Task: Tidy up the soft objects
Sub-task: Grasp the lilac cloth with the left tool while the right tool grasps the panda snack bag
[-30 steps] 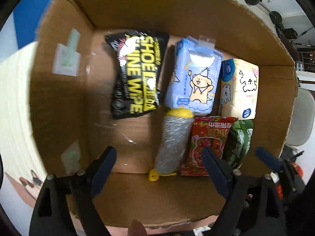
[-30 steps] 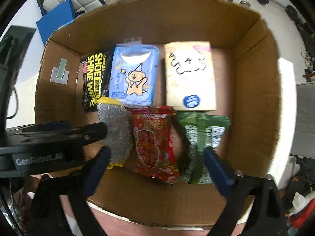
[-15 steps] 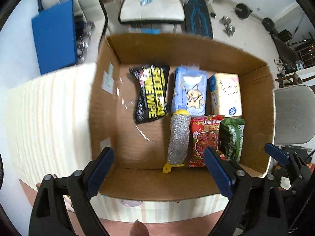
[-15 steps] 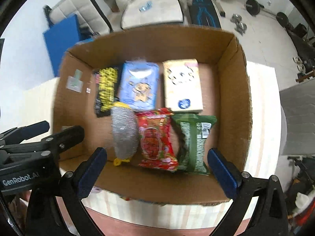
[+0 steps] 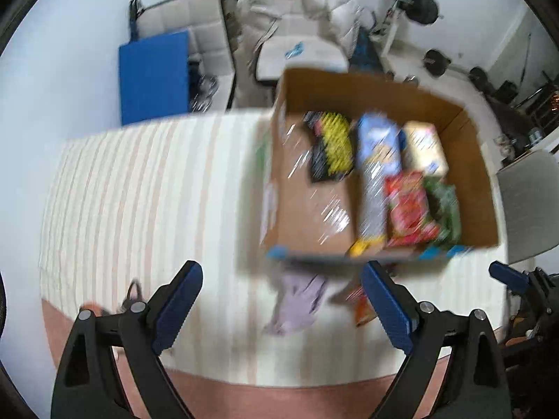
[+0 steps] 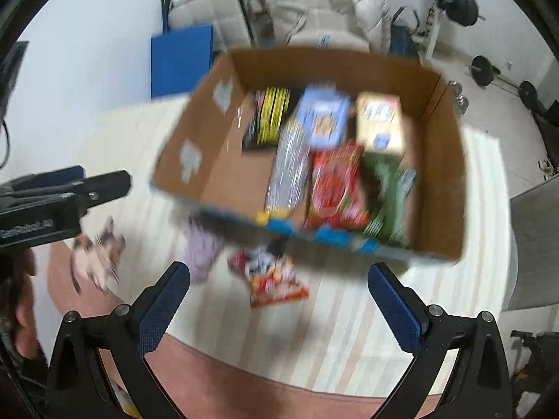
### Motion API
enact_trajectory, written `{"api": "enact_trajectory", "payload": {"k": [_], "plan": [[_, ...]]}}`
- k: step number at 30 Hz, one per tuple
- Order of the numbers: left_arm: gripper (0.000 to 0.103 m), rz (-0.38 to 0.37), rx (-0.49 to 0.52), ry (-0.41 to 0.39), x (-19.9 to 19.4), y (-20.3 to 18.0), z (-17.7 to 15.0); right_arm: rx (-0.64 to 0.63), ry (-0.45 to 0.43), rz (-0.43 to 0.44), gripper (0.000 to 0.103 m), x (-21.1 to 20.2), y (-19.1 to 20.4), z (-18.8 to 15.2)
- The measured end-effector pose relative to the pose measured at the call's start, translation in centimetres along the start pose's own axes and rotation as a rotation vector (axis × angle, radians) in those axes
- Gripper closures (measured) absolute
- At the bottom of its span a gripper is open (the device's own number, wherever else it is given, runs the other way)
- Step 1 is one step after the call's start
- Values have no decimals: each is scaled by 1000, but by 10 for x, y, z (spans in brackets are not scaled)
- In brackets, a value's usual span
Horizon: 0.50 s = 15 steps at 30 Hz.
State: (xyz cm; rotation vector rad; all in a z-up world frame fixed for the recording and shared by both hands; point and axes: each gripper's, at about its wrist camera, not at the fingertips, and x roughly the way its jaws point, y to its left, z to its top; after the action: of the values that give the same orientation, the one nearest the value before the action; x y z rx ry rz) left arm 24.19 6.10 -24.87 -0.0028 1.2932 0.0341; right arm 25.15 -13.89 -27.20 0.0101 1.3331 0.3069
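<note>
A cardboard box (image 5: 300,188) (image 6: 223,174) stands on a striped cloth and holds several soft packs: a black and yellow wipes pack (image 5: 330,146) (image 6: 269,117), a blue pack (image 6: 323,117), a cream pack (image 6: 380,124), a silver scourer (image 6: 288,171), a red pack (image 6: 333,183) and a green pack (image 6: 387,195). In front of the box lie a lilac cloth (image 5: 297,305) (image 6: 202,248) and an orange snack bag (image 6: 272,279). My left gripper (image 5: 283,303) and right gripper (image 6: 279,300) are open, empty and held well back from the box. Both views are blurred.
A cat-print item (image 6: 97,255) lies on the cloth at the left. A blue mat (image 5: 153,76), a padded white chair (image 5: 300,24) and gym weights (image 6: 461,3) stand behind the table. A grey chair (image 5: 527,206) is at the right.
Both grippers have pulled up and back out of the box, so the whole box, the striped cloth and the items in front of it have come into view.
</note>
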Motion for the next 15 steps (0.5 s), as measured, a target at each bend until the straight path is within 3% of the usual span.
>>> {"api": "enact_trajectory", "payload": {"k": [5, 12, 15], "plan": [[11, 27, -20, 141, 71, 16, -38, -6, 83, -33, 1, 73, 6, -16], [13, 46, 3, 196, 111, 22, -53, -12, 124, -70, 9, 121, 9, -19], [13, 36, 11, 205, 117, 20, -54, -4, 146, -73, 27, 132, 9, -18]]}}
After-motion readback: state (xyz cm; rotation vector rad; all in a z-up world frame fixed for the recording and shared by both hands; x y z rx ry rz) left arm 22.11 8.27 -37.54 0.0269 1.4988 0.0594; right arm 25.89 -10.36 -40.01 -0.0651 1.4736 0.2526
